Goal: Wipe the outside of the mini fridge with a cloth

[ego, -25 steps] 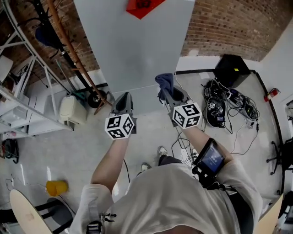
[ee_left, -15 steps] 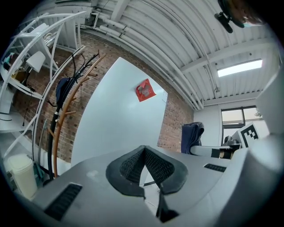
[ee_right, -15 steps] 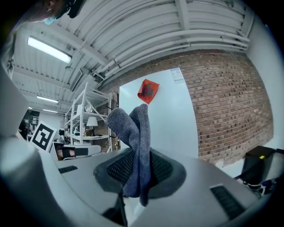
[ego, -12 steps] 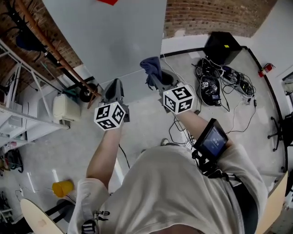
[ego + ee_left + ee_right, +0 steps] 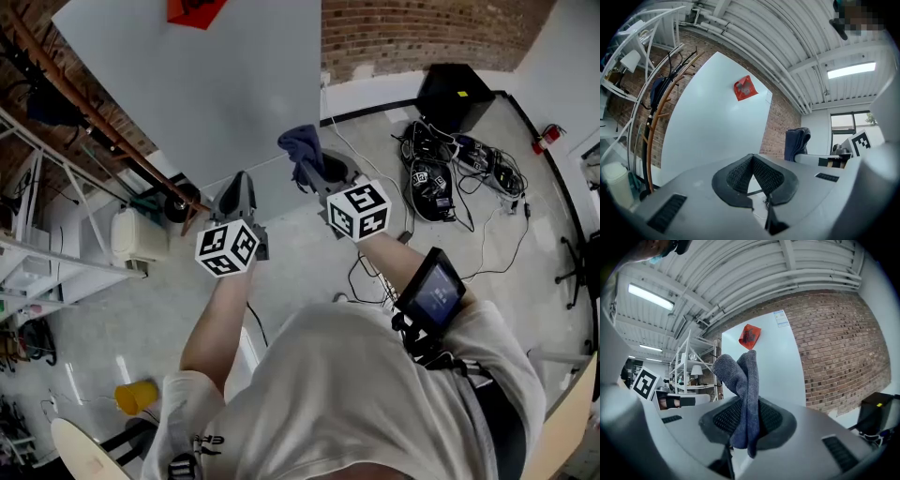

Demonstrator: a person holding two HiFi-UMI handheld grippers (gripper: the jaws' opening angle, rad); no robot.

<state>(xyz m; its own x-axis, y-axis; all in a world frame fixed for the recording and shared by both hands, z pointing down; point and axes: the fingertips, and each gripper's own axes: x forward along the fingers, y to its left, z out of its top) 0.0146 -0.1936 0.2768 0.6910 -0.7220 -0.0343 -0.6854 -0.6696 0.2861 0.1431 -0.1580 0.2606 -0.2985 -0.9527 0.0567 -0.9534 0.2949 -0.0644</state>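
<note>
The mini fridge (image 5: 216, 84) is a pale grey-white box with a red sticker (image 5: 192, 9) on it, standing against the brick wall ahead of me. It also fills the left gripper view as the fridge (image 5: 717, 122) and shows in the right gripper view as the fridge (image 5: 768, 366). My right gripper (image 5: 314, 173) is shut on a dark blue cloth (image 5: 300, 148), held just off the fridge's near right corner; the cloth (image 5: 743, 394) sticks up between the jaws. My left gripper (image 5: 237, 195) is shut and empty, pointing at the fridge's lower front.
A tangle of cables (image 5: 450, 187) and a black box (image 5: 455, 94) lie on the floor to the right. White shelving (image 5: 47, 253), a white jug (image 5: 136, 234) and leaning wooden poles (image 5: 103, 103) stand to the left. A yellow cup (image 5: 136, 396) sits on the floor.
The view has swung, so the fridge now sits further left. Both grippers have shifted slightly left with it; the cloth stays in the right gripper.
</note>
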